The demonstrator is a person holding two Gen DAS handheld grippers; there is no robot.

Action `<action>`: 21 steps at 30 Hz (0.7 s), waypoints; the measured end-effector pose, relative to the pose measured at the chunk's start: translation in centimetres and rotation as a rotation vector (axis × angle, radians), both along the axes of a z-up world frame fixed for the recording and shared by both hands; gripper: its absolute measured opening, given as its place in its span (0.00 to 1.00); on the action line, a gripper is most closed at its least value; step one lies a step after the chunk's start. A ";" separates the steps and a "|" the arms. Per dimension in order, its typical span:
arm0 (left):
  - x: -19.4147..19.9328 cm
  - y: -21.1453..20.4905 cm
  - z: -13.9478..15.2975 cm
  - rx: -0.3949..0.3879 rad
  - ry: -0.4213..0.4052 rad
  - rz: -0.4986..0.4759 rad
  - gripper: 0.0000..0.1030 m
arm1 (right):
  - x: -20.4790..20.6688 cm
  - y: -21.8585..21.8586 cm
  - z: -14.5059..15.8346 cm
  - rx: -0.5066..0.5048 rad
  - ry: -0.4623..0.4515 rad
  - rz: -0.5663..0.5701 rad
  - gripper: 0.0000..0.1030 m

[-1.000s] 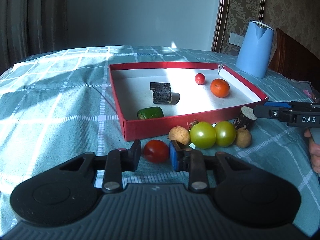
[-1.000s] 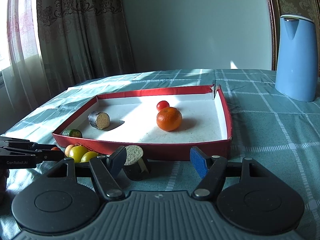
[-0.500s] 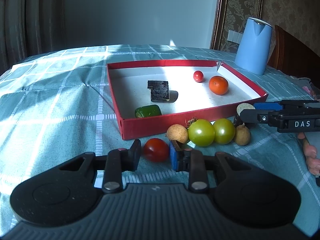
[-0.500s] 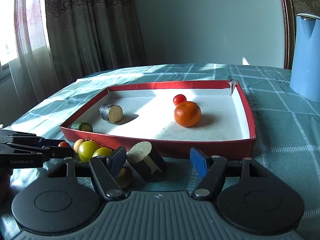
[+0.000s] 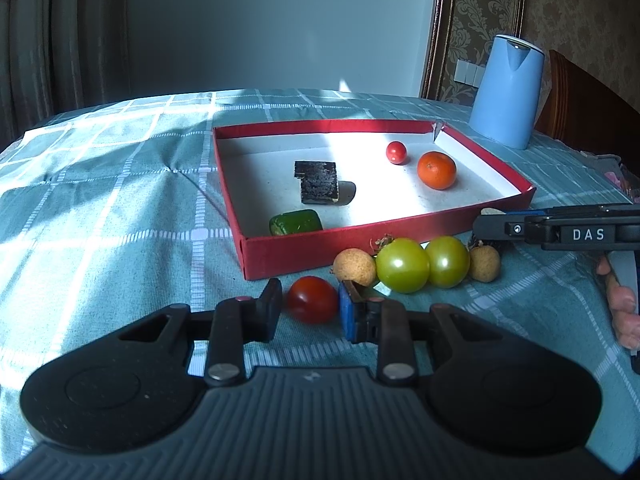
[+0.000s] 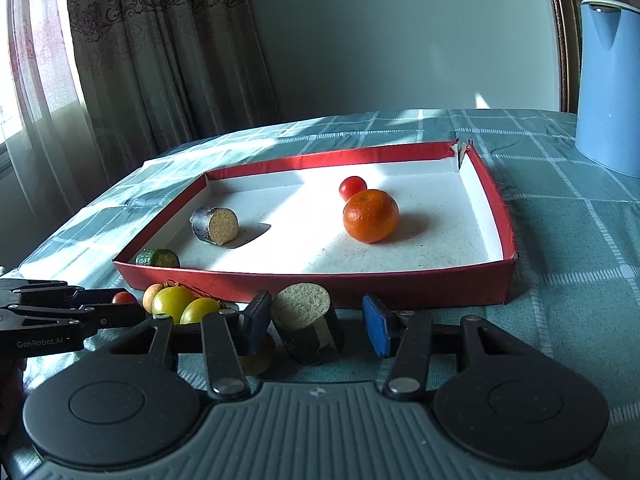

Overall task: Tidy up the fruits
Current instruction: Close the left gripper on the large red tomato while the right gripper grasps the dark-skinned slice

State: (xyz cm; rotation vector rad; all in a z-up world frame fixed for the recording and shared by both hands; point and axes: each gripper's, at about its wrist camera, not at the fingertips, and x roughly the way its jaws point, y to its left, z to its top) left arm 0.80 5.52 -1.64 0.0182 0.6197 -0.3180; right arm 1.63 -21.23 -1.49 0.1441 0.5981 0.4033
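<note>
Two grippers are working the row of loose fruit in front of the shallow red cardboard tray on the teal checked tablecloth. Left gripper is bracketing the small red cherry tomato, fingers close on either side; contact isn't clear, so it's narrow but I cannot tell if it's clamped yet, and it looks unchanged over the last second. Right gripper is the one that's been moving: it has slid in toward the left, so the dark-skinned sugarcane stub with the pale cut end is now sitting between its wide-open fingers, nearer the left finger, with a clear gap to the blue pad on the right. Stub is lying tilted on the cloth just in front of the tray wall. Meaning: both picks are lined up, neither fruit lifted. Already in the tray: round orange mandarin, second small red tomato, another cut sugarcane piece, green chunk in the near-left corner. Waiting outside, just beside the tray: two green tomatoes touching each other, with a tan longan on each end. Likely next: right closes on the stub, and both carry over the rim.
</note>
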 end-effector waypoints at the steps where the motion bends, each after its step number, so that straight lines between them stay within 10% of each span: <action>1: 0.0 0.0 0.0 0.001 -0.001 0.000 0.27 | -0.1 0.2 0.0 -0.011 -0.007 -0.003 0.35; 21: -0.3 0.2 0.2 0.001 -0.025 0.012 0.24 | -2.9 1.4 0.9 -0.143 -0.193 -0.045 0.34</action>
